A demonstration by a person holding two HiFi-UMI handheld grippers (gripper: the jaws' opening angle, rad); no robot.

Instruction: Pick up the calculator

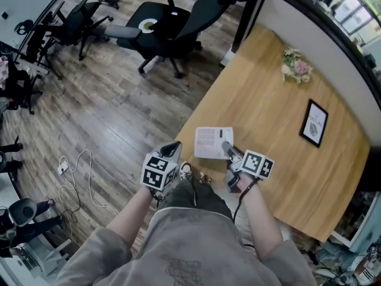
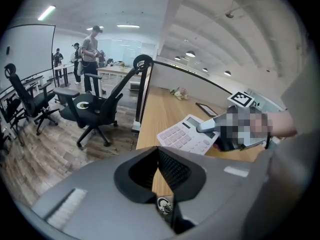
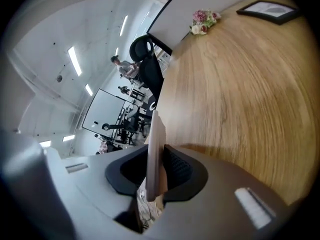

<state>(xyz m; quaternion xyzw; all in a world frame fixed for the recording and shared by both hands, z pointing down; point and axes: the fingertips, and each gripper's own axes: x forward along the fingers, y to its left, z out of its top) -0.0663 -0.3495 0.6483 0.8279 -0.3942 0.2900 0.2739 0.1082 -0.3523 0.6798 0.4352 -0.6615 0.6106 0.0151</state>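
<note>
The white calculator is over the near left edge of the wooden table, keys facing up. My right gripper is shut on its right edge. In the right gripper view the calculator stands edge-on between the pads. In the left gripper view the calculator tilts above the tabletop, with the right gripper's grey finger on its far corner. My left gripper hangs just left of the table's edge, over the floor. Its jaws meet with nothing between them.
A framed picture and a small flower bunch lie farther back on the table, along a partition wall. A black office chair stands on the wooden floor beyond the table's left edge. A white cable lies on the floor. People stand far off.
</note>
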